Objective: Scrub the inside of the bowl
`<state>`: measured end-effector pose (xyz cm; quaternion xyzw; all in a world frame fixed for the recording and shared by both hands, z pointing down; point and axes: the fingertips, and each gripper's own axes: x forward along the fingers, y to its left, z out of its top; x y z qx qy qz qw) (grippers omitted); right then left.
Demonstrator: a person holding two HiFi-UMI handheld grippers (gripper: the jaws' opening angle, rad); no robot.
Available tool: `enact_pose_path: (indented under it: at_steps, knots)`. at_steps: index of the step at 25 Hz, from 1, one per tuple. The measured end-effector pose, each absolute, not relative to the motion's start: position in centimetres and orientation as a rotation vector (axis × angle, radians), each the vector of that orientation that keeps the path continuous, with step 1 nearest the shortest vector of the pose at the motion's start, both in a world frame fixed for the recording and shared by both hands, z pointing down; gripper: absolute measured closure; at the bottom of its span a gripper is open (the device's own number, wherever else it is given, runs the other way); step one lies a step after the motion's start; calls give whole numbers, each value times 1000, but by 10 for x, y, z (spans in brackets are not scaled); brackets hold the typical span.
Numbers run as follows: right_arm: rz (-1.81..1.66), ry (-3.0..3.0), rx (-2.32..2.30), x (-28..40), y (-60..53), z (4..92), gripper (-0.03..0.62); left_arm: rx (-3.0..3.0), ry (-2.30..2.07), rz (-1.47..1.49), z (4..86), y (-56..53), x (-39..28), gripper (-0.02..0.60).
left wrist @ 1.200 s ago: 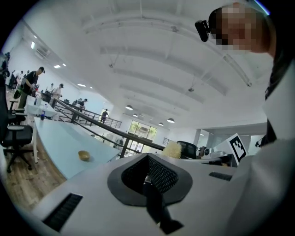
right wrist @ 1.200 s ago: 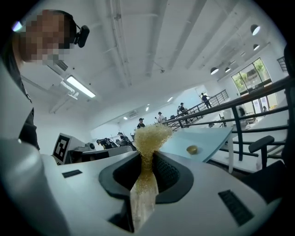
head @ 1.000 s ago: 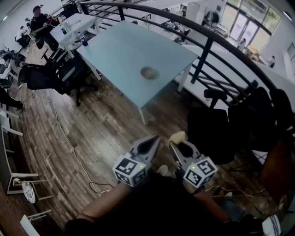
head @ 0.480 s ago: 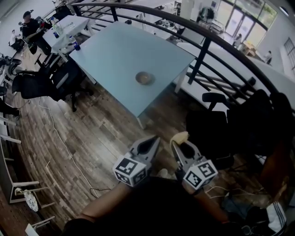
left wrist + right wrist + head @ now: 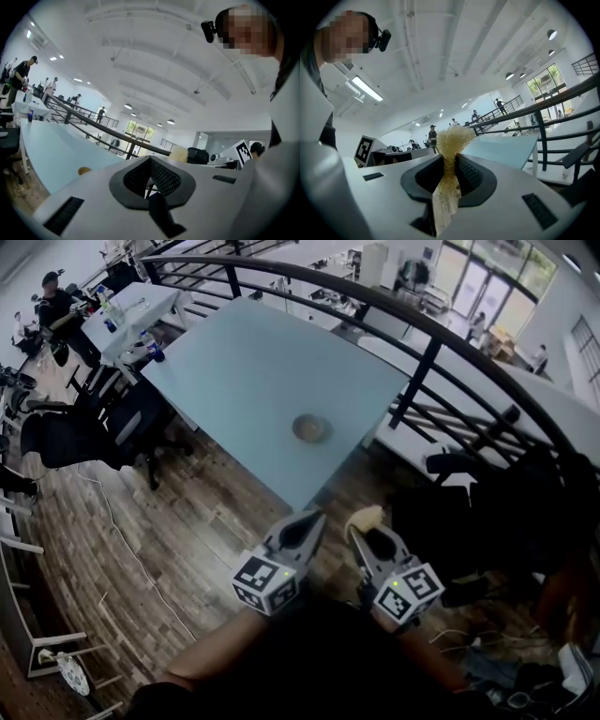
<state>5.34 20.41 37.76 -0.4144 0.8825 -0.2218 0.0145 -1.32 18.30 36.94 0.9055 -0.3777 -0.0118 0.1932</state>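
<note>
A small brown bowl (image 5: 311,427) sits on the pale blue table (image 5: 244,362), near its front right edge and well ahead of both grippers. In the left gripper view the bowl (image 5: 84,171) shows as a small tan shape on the table. My left gripper (image 5: 313,520) is held close to my body over the wood floor, jaws shut and empty (image 5: 151,160). Beside it, my right gripper (image 5: 357,532) is shut on a yellow fibrous scrubber (image 5: 452,139), whose tuft (image 5: 366,517) sticks out past the jaws.
A black curved railing (image 5: 422,362) runs behind and to the right of the table. Black office chairs (image 5: 84,432) stand at the left and more dark chairs (image 5: 487,512) at the right. A cable (image 5: 131,549) lies on the wood floor. People sit at a far table (image 5: 131,310).
The table and bowl have slid lower and to the right in the head view as the camera moved. Both grippers keep the same pose, and the scrubber stays held.
</note>
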Motion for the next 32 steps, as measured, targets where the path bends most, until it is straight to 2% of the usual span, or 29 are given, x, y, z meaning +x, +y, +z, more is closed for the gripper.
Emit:
enact_pose_path:
  at_steps: [13,26,32]
  knots:
    - [-655,2760,-1291,-41,139,371,516,2584,-1029,-123,353,112,-101,584]
    - [-690,2832,-1174,-58,78,379,517,2503,-1156,-117,367,57,-123,583]
    - [-703,2875,-1143,-39,21,387,516,2438,-1211,-114,372,2,-107,583]
